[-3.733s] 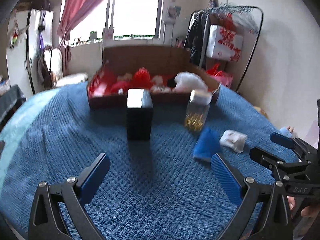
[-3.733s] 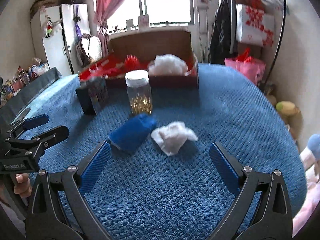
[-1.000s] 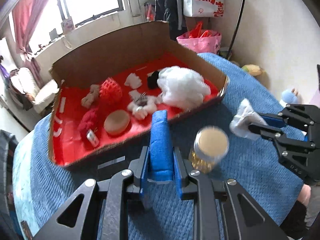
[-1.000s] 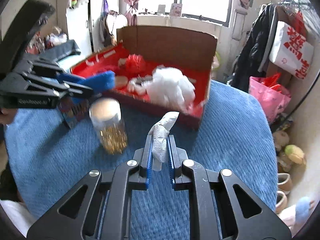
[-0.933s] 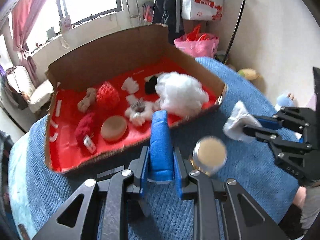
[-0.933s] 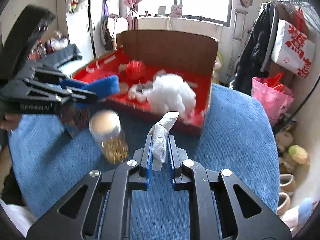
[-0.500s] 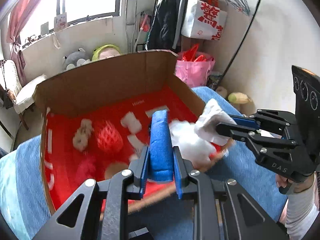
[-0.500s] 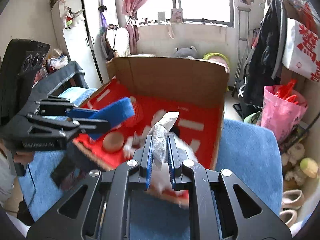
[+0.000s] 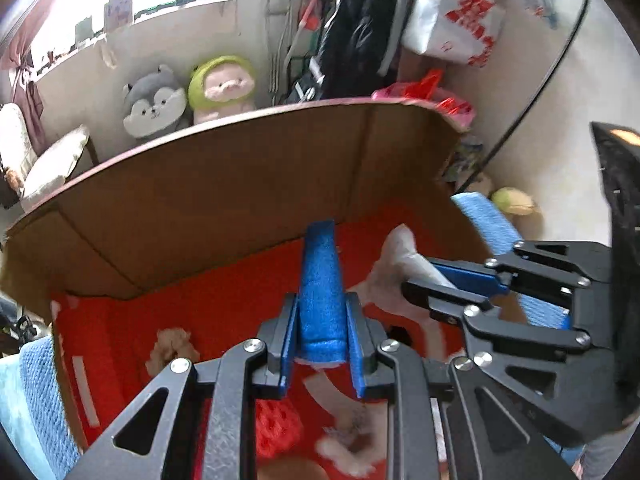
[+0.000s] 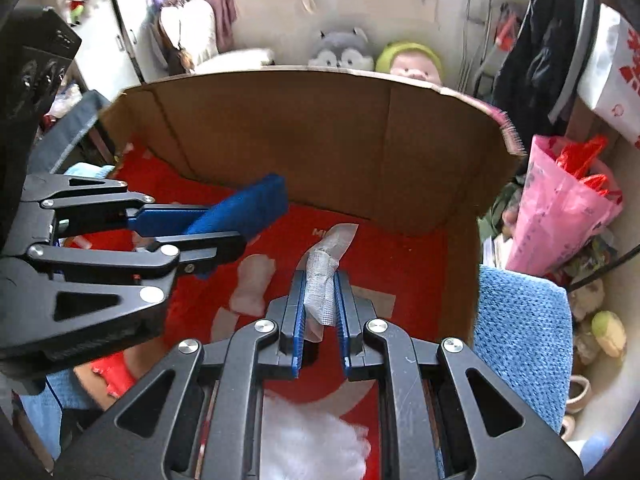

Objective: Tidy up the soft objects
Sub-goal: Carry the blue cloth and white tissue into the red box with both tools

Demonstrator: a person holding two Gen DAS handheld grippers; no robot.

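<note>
My left gripper (image 9: 321,344) is shut on a blue sponge (image 9: 321,280) and holds it over the red floor of the cardboard box (image 9: 224,196). It also shows in the right wrist view (image 10: 224,228) with the blue sponge (image 10: 248,208). My right gripper (image 10: 319,312) is shut on a white cloth (image 10: 324,272), also above the box's red floor (image 10: 400,264). In the left wrist view the right gripper (image 9: 448,280) holds the white cloth (image 9: 396,256) just right of the sponge.
Inside the box lie a white fluffy puff (image 10: 312,444), a red mesh ball (image 9: 276,424), a tan plush piece (image 9: 168,352) and white scraps (image 10: 252,284). The box's tall brown back wall (image 10: 320,140) stands ahead. A blue blanket (image 10: 516,340) covers the table.
Both grippers have moved forward and down from the blanket into the box, each still holding its item. The jar and black box have dropped out of view.
</note>
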